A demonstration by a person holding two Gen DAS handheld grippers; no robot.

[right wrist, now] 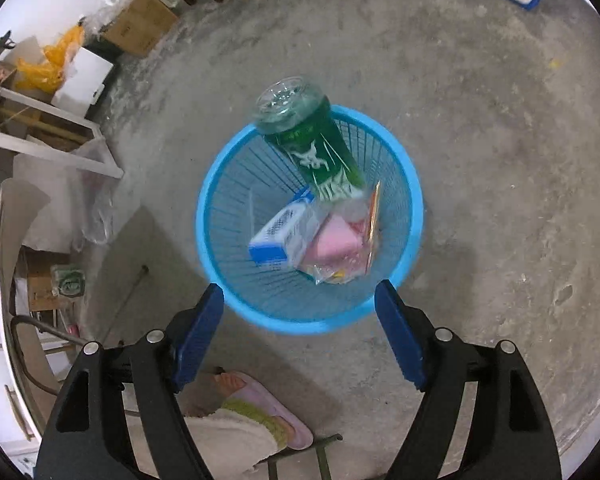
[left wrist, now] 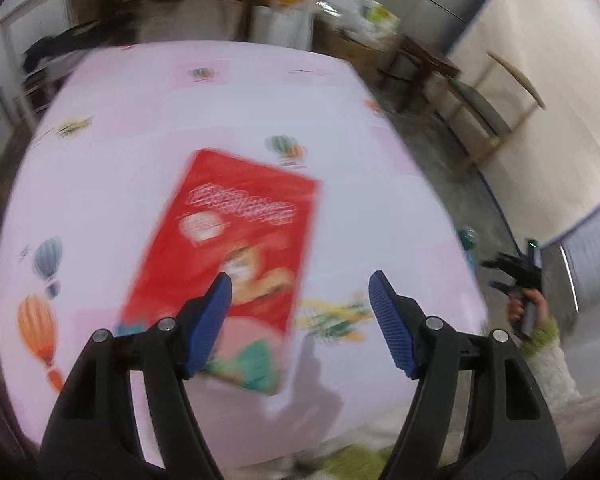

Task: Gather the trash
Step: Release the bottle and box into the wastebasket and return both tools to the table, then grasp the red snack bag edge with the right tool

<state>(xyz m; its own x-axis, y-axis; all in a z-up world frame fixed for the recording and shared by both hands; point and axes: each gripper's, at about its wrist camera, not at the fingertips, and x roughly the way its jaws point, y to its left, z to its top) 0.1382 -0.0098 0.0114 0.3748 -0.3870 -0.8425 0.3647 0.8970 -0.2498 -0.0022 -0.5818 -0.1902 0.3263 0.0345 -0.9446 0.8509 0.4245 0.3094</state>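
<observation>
Low in the right wrist view, the right gripper (right wrist: 299, 308) gapes empty; the green plastic bottle (right wrist: 316, 148) tips into the blue mesh waste basket (right wrist: 220, 184) on open concrete. The left gripper (left wrist: 300, 296), wide and empty, hovers over the flat red snack packet (left wrist: 228, 256) mid-table, likely next; it lies clear of the edges.

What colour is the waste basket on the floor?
Light blue, with a slatted mesh wall: the basket shows best in the right wrist view.

Left gripper (left wrist: 300, 292): black arms, silver rivets, ribbed blue pads; right gripper (right wrist: 299, 300) alike; fuzzy cream sleeve (left wrist: 552, 364), green cuff
</observation>
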